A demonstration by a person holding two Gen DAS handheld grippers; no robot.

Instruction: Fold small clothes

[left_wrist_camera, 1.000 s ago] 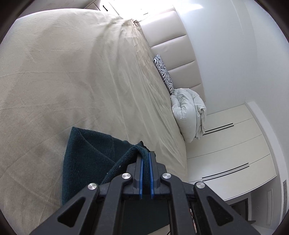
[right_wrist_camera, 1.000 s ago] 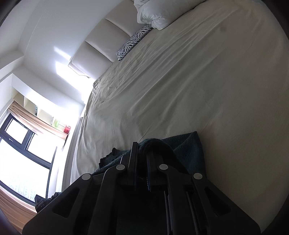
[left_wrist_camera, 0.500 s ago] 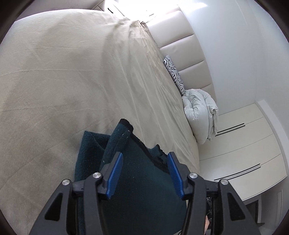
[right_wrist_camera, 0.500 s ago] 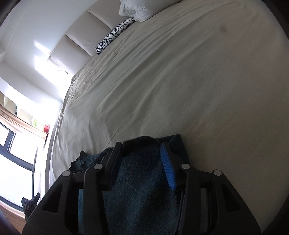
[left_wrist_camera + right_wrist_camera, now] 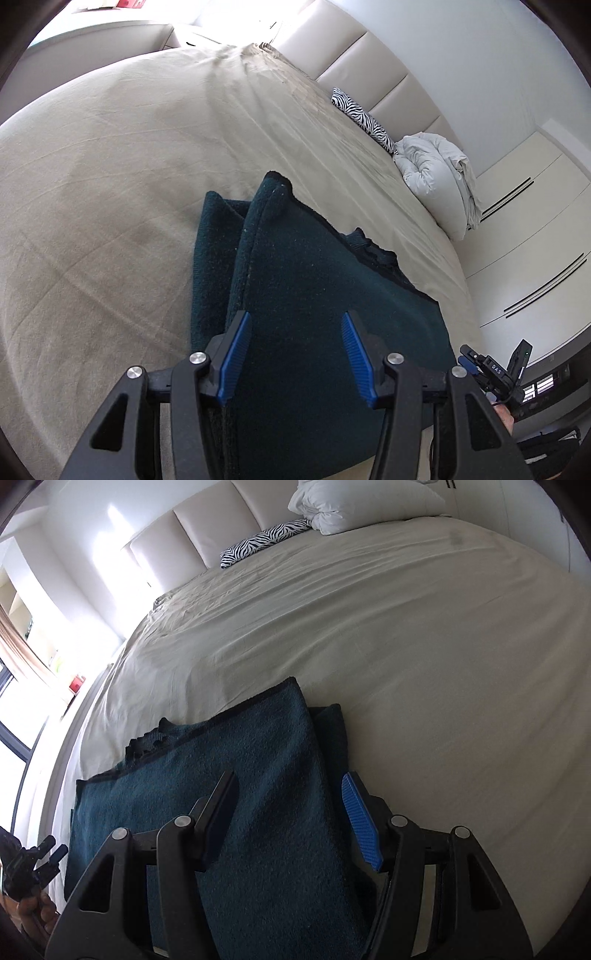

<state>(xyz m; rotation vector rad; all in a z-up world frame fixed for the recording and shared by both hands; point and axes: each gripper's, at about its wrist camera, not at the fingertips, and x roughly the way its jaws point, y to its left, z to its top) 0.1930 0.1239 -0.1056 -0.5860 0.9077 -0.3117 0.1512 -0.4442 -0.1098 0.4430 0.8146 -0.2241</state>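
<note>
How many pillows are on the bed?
2. A zebra-striped pillow lies against the headboard, and a white pillow sits right beside it at the bed's corner. More could be hidden outside the pictures.

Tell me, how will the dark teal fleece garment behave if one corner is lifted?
The dark teal fleece garment probably droops limply, since its folded layers sag onto the bed sheet. Its fuzzy pile likely grips the pads and does not slip.
</note>
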